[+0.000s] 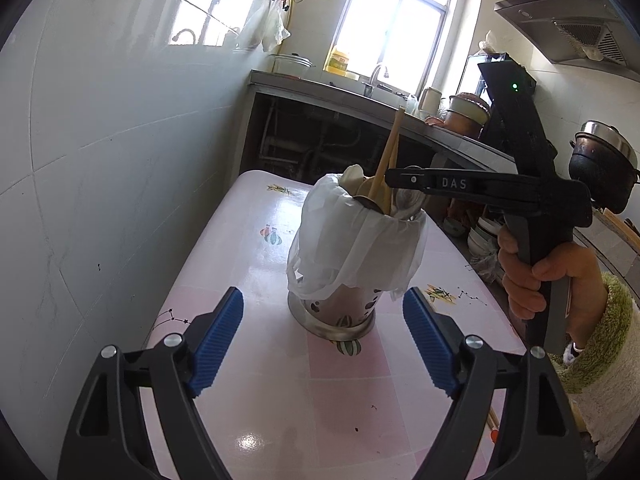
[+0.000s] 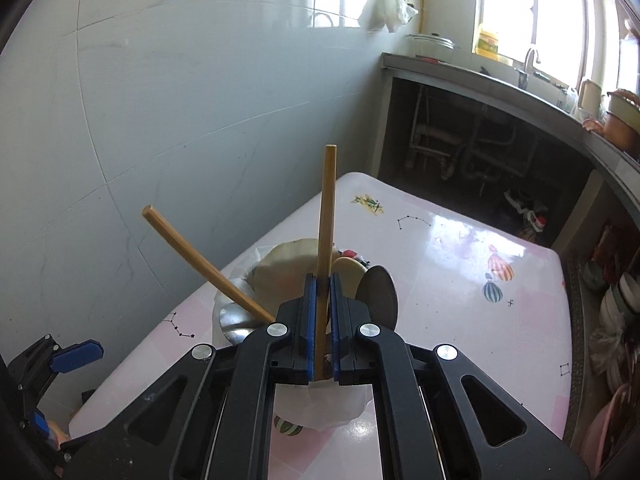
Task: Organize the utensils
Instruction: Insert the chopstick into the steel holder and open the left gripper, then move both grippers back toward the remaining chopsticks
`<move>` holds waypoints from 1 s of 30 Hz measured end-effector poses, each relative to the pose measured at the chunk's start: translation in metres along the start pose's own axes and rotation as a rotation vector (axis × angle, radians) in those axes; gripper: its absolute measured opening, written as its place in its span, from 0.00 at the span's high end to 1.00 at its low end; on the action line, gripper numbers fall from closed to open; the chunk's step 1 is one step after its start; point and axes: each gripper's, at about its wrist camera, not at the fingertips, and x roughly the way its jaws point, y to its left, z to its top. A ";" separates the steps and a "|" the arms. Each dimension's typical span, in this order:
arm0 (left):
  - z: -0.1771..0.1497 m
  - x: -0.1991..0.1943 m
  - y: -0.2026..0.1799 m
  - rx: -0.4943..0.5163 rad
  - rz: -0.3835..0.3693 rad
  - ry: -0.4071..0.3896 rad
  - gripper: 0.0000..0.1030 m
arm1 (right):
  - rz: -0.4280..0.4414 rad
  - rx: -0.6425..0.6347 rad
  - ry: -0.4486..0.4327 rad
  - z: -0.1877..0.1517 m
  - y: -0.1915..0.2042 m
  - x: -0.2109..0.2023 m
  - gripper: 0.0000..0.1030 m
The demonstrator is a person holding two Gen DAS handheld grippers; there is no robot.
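A perforated metal utensil holder (image 1: 340,316), lined with a white plastic bag (image 1: 352,240), stands on the pink table (image 1: 256,264). Spoons and a leaning chopstick (image 2: 192,256) stick out of it. My left gripper (image 1: 323,340) is open, its blue pads (image 1: 218,344) level with the holder's base on either side and not touching it. Directly over the holder's mouth, my right gripper (image 2: 322,280) is shut on an upright wooden chopstick (image 2: 326,220). A metal spoon bowl (image 2: 378,294) shows just right of its fingers. In the left wrist view, a hand (image 1: 536,276) holds that right gripper (image 1: 394,178).
A white tiled wall (image 1: 100,160) runs along the table's left side. Behind the table is a counter with a sink and tap (image 1: 376,76). A dark pot (image 1: 604,160) and stacked bowls (image 2: 616,304) crowd the right side.
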 end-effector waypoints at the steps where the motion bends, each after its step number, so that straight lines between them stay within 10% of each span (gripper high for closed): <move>1: 0.000 0.001 0.000 0.002 0.003 0.001 0.22 | -0.003 -0.004 0.004 0.001 0.002 -0.001 0.96; 19: -0.008 -0.002 -0.046 0.119 0.011 0.030 0.19 | 0.010 0.215 -0.191 -0.055 -0.074 -0.151 0.59; 30: -0.052 0.059 -0.115 0.275 -0.074 0.211 0.18 | 0.006 0.519 0.147 -0.224 -0.113 -0.086 0.67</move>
